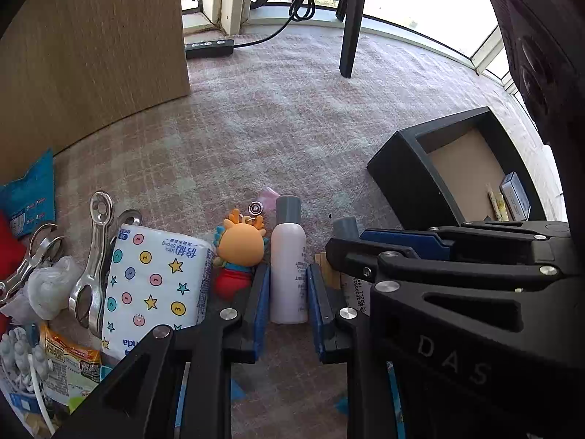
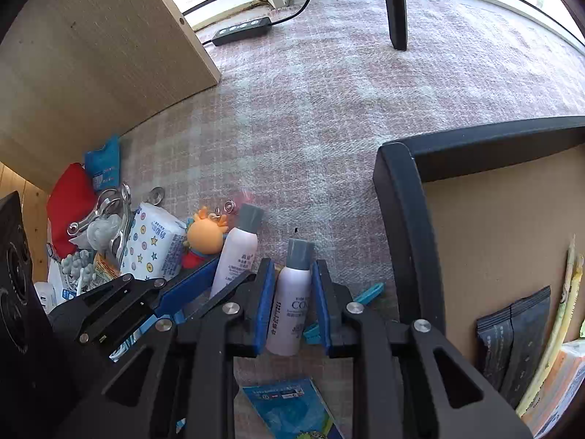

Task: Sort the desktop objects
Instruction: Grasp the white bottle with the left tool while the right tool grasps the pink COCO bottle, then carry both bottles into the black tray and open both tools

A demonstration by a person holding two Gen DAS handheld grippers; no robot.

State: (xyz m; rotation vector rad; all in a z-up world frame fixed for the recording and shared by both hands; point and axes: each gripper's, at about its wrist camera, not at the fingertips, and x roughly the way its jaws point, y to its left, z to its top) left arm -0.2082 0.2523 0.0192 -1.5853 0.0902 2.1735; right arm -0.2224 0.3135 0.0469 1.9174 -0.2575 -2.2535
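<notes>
Two pale spray bottles lie on the tabletop with grey caps pointing toward the top of the frame. The left bottle sits lengthwise between the left tool pads, which grip it. The right bottle is likewise clamped by the right tool, though its base is hidden and contact looks likely rather than certain. Bare checked cloth opens ahead; the black tray stands at right, clutter including a tissue pack at left.
</notes>
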